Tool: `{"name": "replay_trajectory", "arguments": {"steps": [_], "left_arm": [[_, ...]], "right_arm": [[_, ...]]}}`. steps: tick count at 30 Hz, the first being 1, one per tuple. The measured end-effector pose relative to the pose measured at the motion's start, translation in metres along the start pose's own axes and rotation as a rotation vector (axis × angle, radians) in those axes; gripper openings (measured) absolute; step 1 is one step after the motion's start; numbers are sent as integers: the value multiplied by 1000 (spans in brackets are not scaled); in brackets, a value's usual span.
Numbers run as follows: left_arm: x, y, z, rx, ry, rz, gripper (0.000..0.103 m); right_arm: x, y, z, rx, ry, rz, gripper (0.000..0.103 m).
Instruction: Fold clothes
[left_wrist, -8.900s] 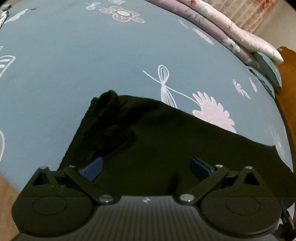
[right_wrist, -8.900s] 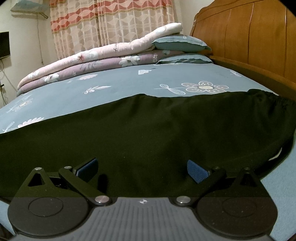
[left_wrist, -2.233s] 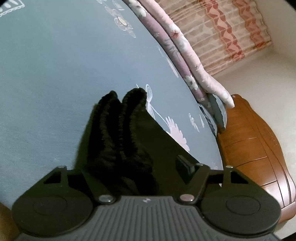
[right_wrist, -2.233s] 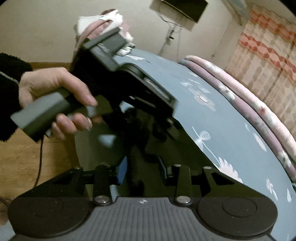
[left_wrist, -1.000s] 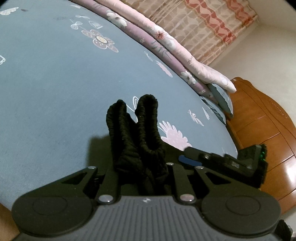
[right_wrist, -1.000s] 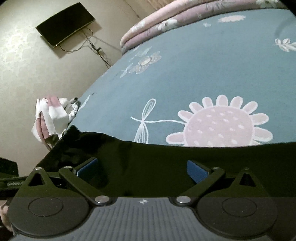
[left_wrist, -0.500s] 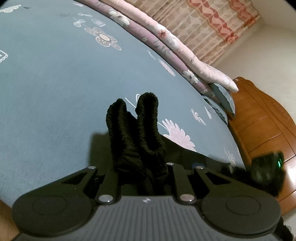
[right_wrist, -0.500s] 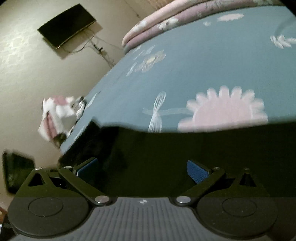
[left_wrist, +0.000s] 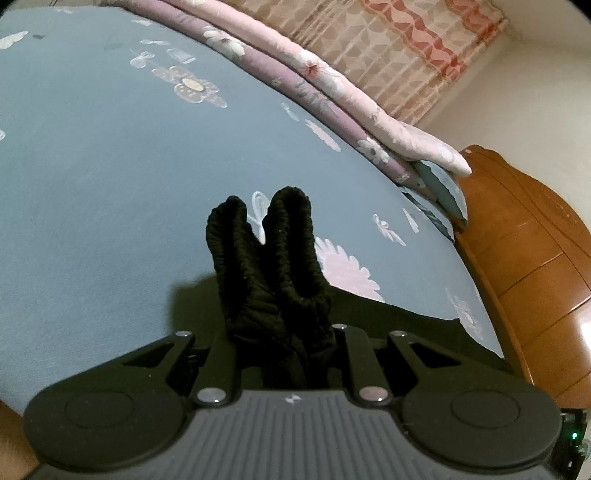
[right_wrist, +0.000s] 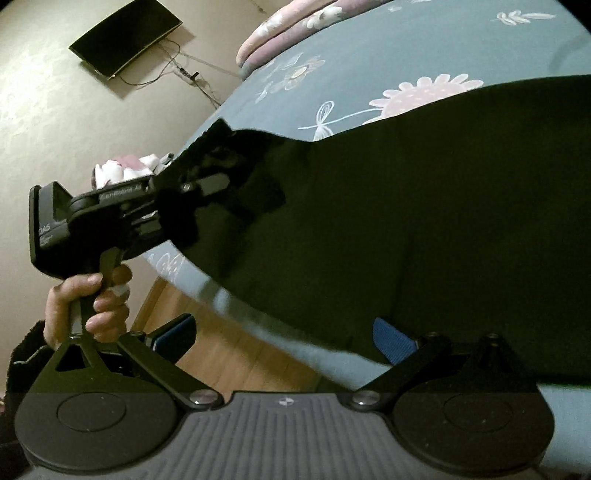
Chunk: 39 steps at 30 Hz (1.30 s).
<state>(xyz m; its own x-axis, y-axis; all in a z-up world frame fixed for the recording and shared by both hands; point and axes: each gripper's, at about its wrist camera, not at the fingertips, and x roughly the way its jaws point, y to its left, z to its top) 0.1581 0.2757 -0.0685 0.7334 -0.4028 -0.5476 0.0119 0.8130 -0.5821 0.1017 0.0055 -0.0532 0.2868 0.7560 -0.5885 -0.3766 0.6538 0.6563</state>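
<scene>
In the left wrist view we find the left gripper (left_wrist: 282, 332) clenched on a bunched double fold of the black knitted garment (left_wrist: 273, 258); its pads are buried in the fabric and cannot be made out. The right wrist view shows that gripper (right_wrist: 207, 184) from the side, a hand (right_wrist: 88, 302) on its handle, its tips lost against the dark cloth.

The right gripper (right_wrist: 284, 334) stands released, blue pads wide apart with nothing between them, above the near edge of the bed. The garment (right_wrist: 406, 203) lies spread on the grey-blue flowered bedsheet (left_wrist: 92, 166); its right part runs out of frame, and folds within the black cannot be told apart.

Beyond the garment the sheet lies open across the left and middle. At the far side lies a rolled pink and purple floral quilt (left_wrist: 314, 81), its end resting on pillows beside the brown wooden headboard (left_wrist: 535, 258) at right. A patterned curtain (left_wrist: 388, 48) hangs behind. A black wall-mounted screen (right_wrist: 125, 37) shows past the bed's other end.
</scene>
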Motion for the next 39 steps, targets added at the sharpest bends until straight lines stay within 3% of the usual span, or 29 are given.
{"name": "replay_trajectory", "arguments": {"steps": [7, 13, 17, 29, 39], "left_arm": [[-4, -31, 3, 53, -11, -16, 15], [-2, -59, 5, 90, -7, -60, 15], [6, -79, 5, 99, 8, -113, 15], [58, -142, -5, 114, 92, -224, 16], [102, -181, -23, 159, 158, -245, 16]], "right_arm": [[-48, -14, 5, 10, -158, -77, 103], [-97, -35, -2, -47, -284, -252, 103], [-124, -54, -9, -21, -328, -332, 103], [-169, -100, -21, 100, -419, -414, 103], [-190, -116, -28, 137, -463, -443, 103]]}}
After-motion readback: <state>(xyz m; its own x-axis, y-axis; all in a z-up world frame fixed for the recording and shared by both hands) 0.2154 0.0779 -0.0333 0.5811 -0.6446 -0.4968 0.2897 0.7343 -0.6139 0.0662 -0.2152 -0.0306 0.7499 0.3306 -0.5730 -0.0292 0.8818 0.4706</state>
